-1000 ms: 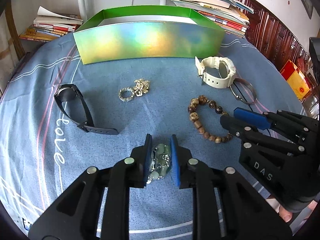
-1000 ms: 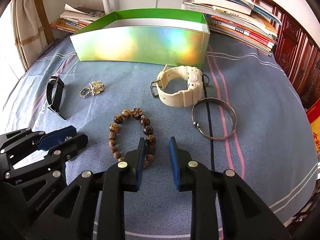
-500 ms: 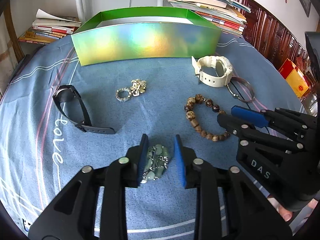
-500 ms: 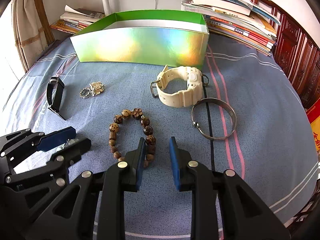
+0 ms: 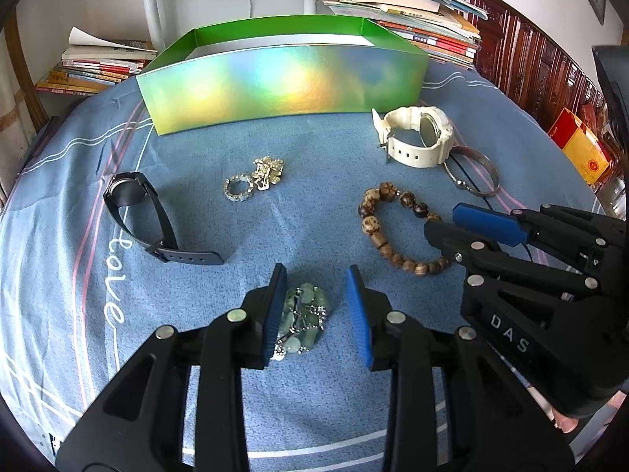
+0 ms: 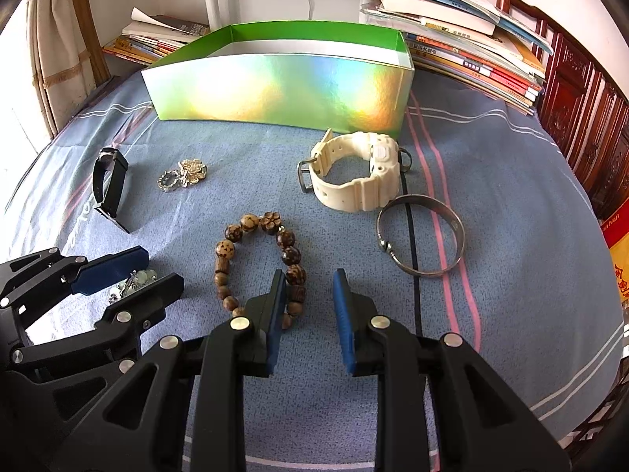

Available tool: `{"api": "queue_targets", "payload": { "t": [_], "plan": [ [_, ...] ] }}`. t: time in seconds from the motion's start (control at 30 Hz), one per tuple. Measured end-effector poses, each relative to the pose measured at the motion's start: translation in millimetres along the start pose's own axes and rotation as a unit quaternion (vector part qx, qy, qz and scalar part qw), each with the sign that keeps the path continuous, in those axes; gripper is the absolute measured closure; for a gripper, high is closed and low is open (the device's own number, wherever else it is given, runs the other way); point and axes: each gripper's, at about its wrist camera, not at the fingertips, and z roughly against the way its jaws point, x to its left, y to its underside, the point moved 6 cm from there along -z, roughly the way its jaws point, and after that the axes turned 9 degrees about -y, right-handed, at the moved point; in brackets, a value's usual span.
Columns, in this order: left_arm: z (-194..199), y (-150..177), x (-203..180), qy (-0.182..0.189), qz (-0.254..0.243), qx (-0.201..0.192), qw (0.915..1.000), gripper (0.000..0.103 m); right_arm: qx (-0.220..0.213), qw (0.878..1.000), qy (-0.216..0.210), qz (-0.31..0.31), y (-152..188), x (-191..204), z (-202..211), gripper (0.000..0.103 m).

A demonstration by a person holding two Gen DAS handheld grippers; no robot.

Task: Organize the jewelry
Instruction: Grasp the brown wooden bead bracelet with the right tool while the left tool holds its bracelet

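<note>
Item one, our left gripper: its jaws stand parted around a pale green stone pendant tangled with a silver chain, lying on the blue cloth; the pendant lies against the left pad and clear of the right one.

Item two, far left on the cloth: a black watch on its side, strap trailing toward us, beside pink stripes and a stitched word.

Item three, centre: a small silver ring touching a cluster of gold-toned charms.

Item four, behind them: an open box with an iridescent front wall and green inner walls; bare cloth lies between it and the jewellery.

Item five, right of centre: a bracelet of brown wooden beads, some carved, some spotted. Our right gripper holds its jaws apart, gripping nothing; the left finger hides part of the bracelet's near right side, so we cannot tell whether it touches.

Item six: a cream watch near the box's right corner, with a thin metal bangle just beside it.

Item seven, edges: stacked books behind the box; open cloth to the right of the bangle.
</note>
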Motion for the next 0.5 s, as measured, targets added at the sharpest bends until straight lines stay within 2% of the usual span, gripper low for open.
{"api": "queue_targets", "payload": {
  "t": [0.07,0.1,0.2,0.27,0.4,0.5],
  "plan": [
    [0,0,0,-0.001,0.000,-0.001,1.0000,0.072,-0.003,1.000,0.000,0.002,1,1,0,0.078],
    [0,0,1,-0.005,0.001,-0.002,1.0000,0.077,-0.004,1.000,0.000,0.003,1,2,1,0.078],
    [-1,0,7,-0.004,0.017,0.001,0.9999,0.085,-0.004,1.000,-0.016,0.009,2,7,1,0.093],
    [-1,0,11,-0.005,0.023,0.003,0.9997,0.089,-0.003,1.000,-0.015,0.014,3,8,2,0.093],
    [0,1,19,-0.002,0.040,0.010,0.9992,0.089,0.001,0.999,-0.032,0.007,4,10,4,0.094],
    [4,1,24,-0.005,0.044,0.009,0.9990,0.092,-0.011,0.999,-0.032,0.005,-1,10,14,0.094]
  ]
}}
